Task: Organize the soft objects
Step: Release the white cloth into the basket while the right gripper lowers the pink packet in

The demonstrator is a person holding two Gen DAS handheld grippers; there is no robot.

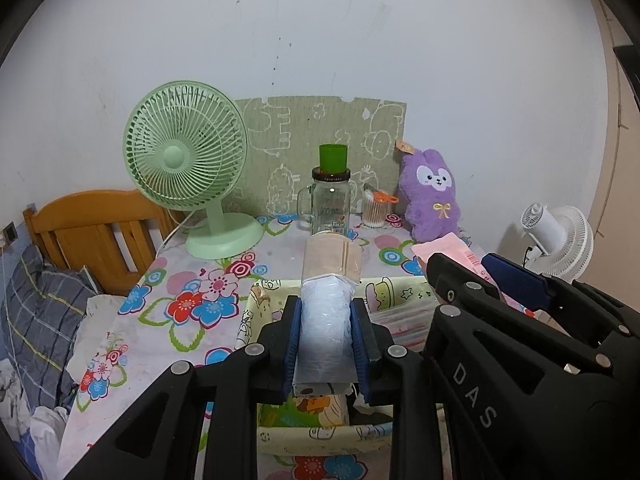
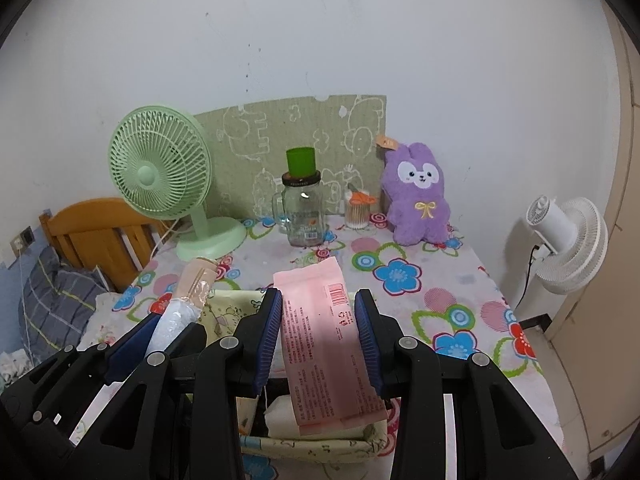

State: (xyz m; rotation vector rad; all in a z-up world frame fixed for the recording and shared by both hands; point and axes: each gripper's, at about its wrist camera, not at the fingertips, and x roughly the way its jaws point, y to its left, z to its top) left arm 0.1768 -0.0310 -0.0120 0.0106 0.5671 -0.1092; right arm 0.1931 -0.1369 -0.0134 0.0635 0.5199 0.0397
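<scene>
Clamped between our left gripper's (image 1: 326, 344) pads at lower centre is a clear plastic-wrapped roll (image 1: 330, 300); our right gripper (image 2: 316, 344) pinches a pink tissue pack (image 2: 320, 336). Both hang above the cartoon-print basket (image 1: 256, 312), apparently for dropping in.

A home bedroom: wooden bed frame (image 1: 92, 236), plaid bedding (image 1: 36, 308), flowered tablecloth (image 2: 420, 280), green fan (image 1: 188, 160).

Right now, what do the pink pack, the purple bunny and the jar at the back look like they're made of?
Pink pack: thin matte plastic film, apparently; it creases and carries print.
Purple bunny: plush fabric with a fuzzy pile.
Jar: clear glass, likely; it is see-through with glints.
</scene>
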